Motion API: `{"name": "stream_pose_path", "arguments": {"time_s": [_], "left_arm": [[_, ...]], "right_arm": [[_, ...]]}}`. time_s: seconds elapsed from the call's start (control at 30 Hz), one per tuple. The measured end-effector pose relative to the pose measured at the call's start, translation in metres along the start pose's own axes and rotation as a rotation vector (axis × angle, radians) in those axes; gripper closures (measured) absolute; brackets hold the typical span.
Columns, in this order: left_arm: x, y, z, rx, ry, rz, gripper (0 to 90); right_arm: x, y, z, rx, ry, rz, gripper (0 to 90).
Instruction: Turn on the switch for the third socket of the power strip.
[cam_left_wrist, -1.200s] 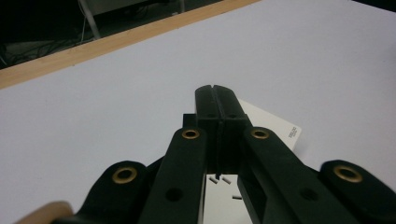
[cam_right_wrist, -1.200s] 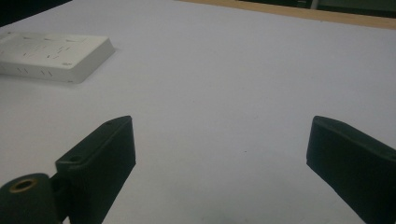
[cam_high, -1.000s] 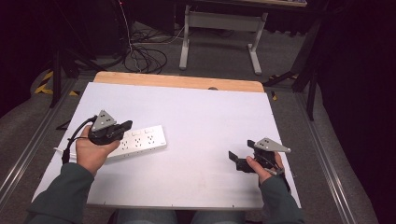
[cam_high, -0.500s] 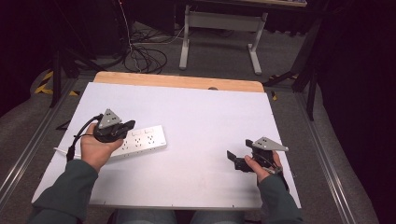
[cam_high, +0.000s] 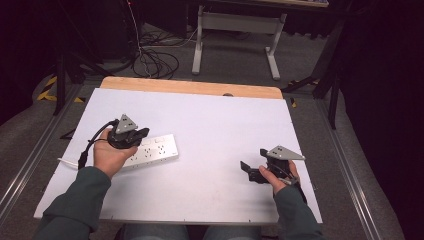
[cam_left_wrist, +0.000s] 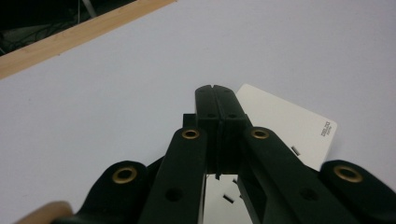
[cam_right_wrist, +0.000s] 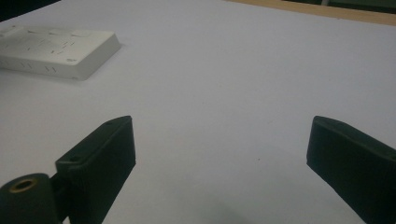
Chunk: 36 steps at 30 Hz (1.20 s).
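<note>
I have my left gripper (cam_high: 131, 136) right over the near-left end of the white power strip (cam_high: 155, 150). Its jaws are squeezed all the way together with nothing between them. In the left gripper view the two black tips (cam_left_wrist: 218, 100) press flat on each other, and the strip (cam_left_wrist: 299, 130) lies just under and past them. I think I hold them shut like this so I can poke or push the strip with one hard point, not pick it up.

The power strip lies flat on the left part of the tabletop (cam_high: 225, 120), with its long side running across. A thin cord (cam_high: 67, 162) sticks out from its left end by my left hand.

My right gripper (cam_high: 252, 172) waits well apart from the strip, low by the near right edge. Its jaws (cam_right_wrist: 219, 158) stand wide open and hold nothing; there is bare white tabletop between them. From there I see the strip (cam_right_wrist: 56, 51) far off. I think that hand is just resting, ready to help.

The tabletop is a plain white sheet with a wooden strip (cam_high: 190, 87) along the far edge. Beyond it the room is dark, with grey carpet, a heap of black cables (cam_high: 150, 60) on the floor and the grey legs of a stand (cam_high: 235, 30).
</note>
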<state>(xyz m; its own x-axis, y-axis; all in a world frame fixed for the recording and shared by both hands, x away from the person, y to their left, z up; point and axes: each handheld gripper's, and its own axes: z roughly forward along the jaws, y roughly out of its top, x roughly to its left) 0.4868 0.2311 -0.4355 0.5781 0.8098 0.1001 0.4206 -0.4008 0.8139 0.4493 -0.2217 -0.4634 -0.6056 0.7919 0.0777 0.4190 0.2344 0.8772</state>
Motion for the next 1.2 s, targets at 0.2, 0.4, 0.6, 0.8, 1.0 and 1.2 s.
{"name": "stream_pose_path", "arguments": {"time_s": [0.2, 0.4, 0.6, 0.8, 1.0, 1.2], "left_arm": [[0.001, 0.005, 0.015, 0.047, -0.004, 0.020, 90.0], [-0.004, 0.007, 0.028, 0.097, -0.015, 0.060, 90.0], [-0.006, 0.008, 0.038, 0.133, -0.029, 0.076, 90.0], [-0.008, 0.009, 0.044, 0.169, -0.040, 0.098, 90.0], [-0.008, 0.007, 0.046, 0.196, -0.038, 0.108, 90.0], [-0.009, 0.006, 0.048, 0.209, -0.045, 0.113, 89.9]], "right_arm": [[0.000, 0.001, 0.000, -0.004, -0.004, 0.004, 8.6], [0.001, 0.000, 0.002, 0.001, -0.004, 0.001, 8.6], [0.001, 0.001, 0.002, -0.001, -0.003, 0.002, 8.6], [0.001, 0.000, 0.003, 0.001, -0.001, 0.000, 8.6], [0.001, 0.000, 0.002, -0.001, -0.001, 0.002, 8.6], [0.001, 0.000, 0.003, 0.001, 0.001, -0.003, 8.6]]}}
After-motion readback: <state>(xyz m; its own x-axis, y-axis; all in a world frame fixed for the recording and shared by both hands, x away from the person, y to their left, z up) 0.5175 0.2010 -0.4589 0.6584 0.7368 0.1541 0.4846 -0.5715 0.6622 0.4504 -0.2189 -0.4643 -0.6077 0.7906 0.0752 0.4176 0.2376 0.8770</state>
